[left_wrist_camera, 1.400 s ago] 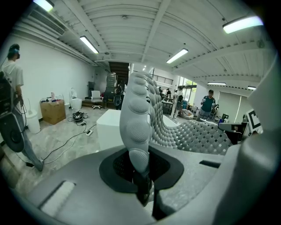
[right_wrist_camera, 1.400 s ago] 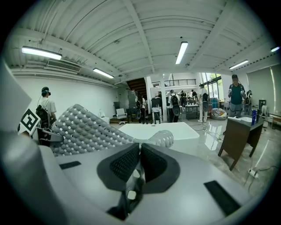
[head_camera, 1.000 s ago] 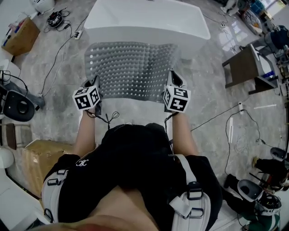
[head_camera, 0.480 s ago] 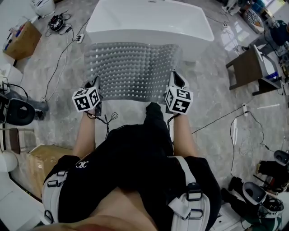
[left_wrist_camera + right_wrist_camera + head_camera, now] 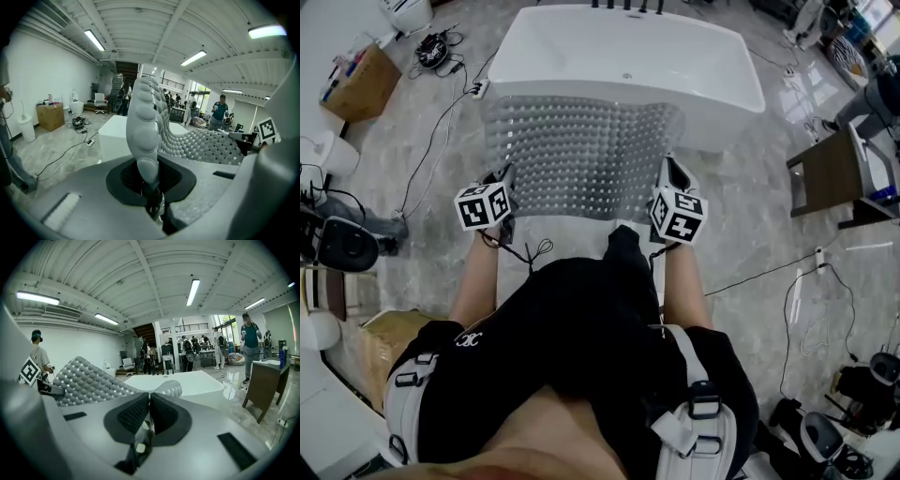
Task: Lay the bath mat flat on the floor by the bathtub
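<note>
Both my claws have gone forward with the bath mat (image 5: 581, 155) since a second ago, toward the bathtub (image 5: 628, 56). The tub now shows whole at the top of the head view, where before its far end was cut off. One of my legs (image 5: 623, 248), in black, has also come forward between my arms

My left claw (image 5: 502, 176) is pressed together on the near left corner of the mat. In the left gripper view the bumpy grey edge stands up from between the dark pads and curves away to the right. My right claw (image 5: 667, 165) pinches the near right corner in the same way. In the right gripper view its pads are almost together on a thin edge, and the mat spreads away to the left from there

The mat is grey, with rows of round bumps and small holes. It is stretched between the two claws and sags a little in the middle. It hangs over the marble floor (image 5: 750, 225) just in front of the white tub, with its far edge near the tub's wall. Whether that far edge touches the floor or the tub, I cannot tell

A cardboard box (image 5: 358, 80) and some cables (image 5: 441, 112) are on the floor to the left, and a dark wooden table (image 5: 825, 173) stands to the right, well apart from the mat
</note>
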Action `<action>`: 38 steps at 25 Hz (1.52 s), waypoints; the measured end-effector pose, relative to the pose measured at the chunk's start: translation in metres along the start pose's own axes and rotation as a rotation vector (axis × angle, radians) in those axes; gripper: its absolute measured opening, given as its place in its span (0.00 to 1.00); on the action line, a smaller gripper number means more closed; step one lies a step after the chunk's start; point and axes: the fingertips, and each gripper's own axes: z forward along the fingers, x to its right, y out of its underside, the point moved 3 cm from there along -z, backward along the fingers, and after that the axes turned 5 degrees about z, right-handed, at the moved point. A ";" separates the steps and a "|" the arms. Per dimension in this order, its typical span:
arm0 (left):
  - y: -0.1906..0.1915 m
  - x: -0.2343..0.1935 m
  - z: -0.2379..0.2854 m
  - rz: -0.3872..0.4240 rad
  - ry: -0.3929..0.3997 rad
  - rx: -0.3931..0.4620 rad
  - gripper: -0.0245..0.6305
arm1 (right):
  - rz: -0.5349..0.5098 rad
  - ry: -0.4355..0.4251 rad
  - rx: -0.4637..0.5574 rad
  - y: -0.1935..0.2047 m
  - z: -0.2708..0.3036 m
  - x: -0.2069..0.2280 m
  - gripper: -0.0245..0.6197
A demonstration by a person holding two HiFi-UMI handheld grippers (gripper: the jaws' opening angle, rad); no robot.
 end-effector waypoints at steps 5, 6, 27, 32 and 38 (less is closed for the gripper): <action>-0.030 0.006 0.065 -0.039 0.002 -0.028 0.08 | 0.019 -0.019 -0.020 -0.021 0.064 0.035 0.07; -0.037 0.009 0.078 -0.042 0.002 -0.038 0.08 | 0.026 -0.026 -0.024 -0.026 0.076 0.042 0.07; -0.103 0.023 0.275 -0.039 0.024 -0.299 0.08 | 0.081 -0.106 -0.237 -0.072 0.284 0.125 0.07; -0.085 0.009 0.290 -0.048 0.077 -0.386 0.08 | 0.057 -0.090 -0.292 -0.062 0.294 0.116 0.07; -0.045 -0.012 0.319 -0.106 0.099 -0.455 0.08 | 0.047 -0.060 -0.364 -0.028 0.307 0.126 0.07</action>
